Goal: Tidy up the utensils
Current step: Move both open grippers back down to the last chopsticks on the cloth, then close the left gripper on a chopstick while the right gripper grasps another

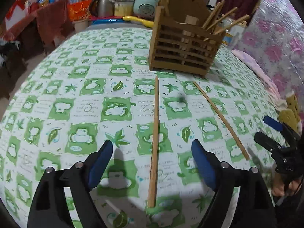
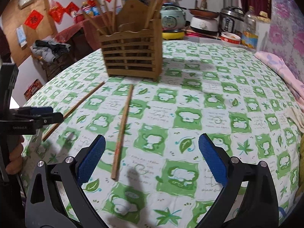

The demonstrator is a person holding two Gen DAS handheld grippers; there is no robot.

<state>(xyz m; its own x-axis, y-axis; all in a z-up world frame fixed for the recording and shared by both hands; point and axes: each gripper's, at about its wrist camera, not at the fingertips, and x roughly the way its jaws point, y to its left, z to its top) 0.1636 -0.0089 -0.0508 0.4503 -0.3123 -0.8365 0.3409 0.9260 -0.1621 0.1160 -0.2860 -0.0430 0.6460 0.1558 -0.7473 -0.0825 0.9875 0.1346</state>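
Observation:
Two wooden chopsticks lie on the green-and-white tablecloth in front of a slatted wooden utensil holder [image 1: 182, 45] that holds several chopsticks. In the left wrist view, one chopstick [image 1: 154, 142] lies between the open jaws of my left gripper [image 1: 152, 148]; the other chopstick [image 1: 221, 119] lies to its right. My right gripper [image 1: 266, 131] shows open at the right edge. In the right wrist view, my right gripper [image 2: 152, 146] is open and empty, with one chopstick [image 2: 123, 129] just inside its left finger. The other chopstick [image 2: 74, 110] runs under my left gripper [image 2: 49, 114]. The holder [image 2: 133, 53] stands beyond.
Kitchen clutter lines the table's far edge: a kettle [image 1: 104, 5], a pale green rice cooker [image 2: 172, 18], a pressure cooker [image 2: 230, 20], a plastic bottle [image 2: 249, 28] and a bowl [image 2: 230, 38]. A pink cloth [image 2: 281, 70] lies along the right edge.

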